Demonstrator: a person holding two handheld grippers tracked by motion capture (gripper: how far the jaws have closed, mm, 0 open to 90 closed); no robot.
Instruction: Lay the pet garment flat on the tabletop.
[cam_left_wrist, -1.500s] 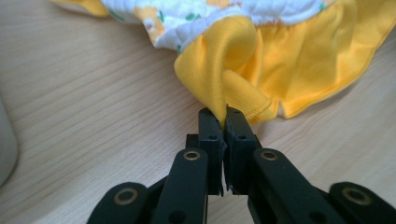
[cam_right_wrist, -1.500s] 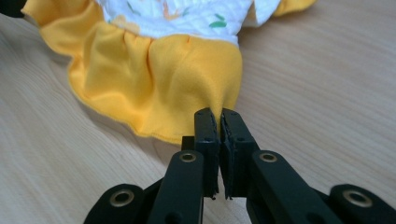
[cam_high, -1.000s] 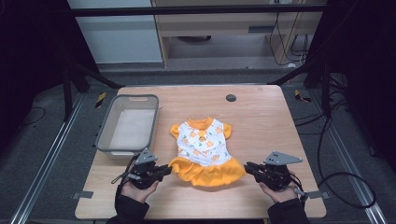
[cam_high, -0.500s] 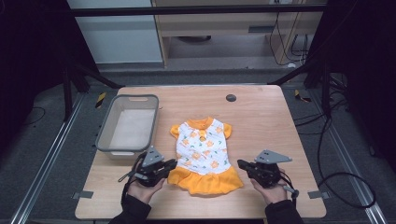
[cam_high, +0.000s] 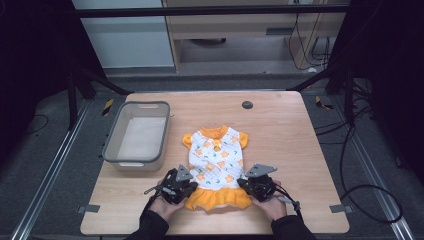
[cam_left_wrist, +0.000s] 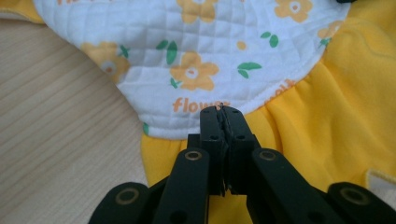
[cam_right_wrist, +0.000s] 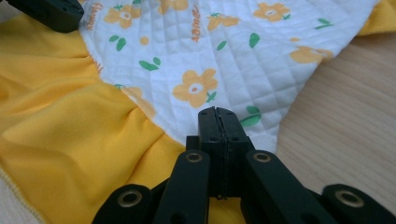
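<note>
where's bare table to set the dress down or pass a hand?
Free: the wide strip right of the dress, out to the table edge, and the band behind it up to the black disc. Crowded: near edge, both claws at the hem; left, the grey bin.

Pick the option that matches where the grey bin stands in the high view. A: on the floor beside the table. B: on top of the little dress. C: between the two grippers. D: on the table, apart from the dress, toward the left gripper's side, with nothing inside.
D: in the high view the grey bin stands on the table apart from the dress, on the left gripper side, its inside bare.
</note>
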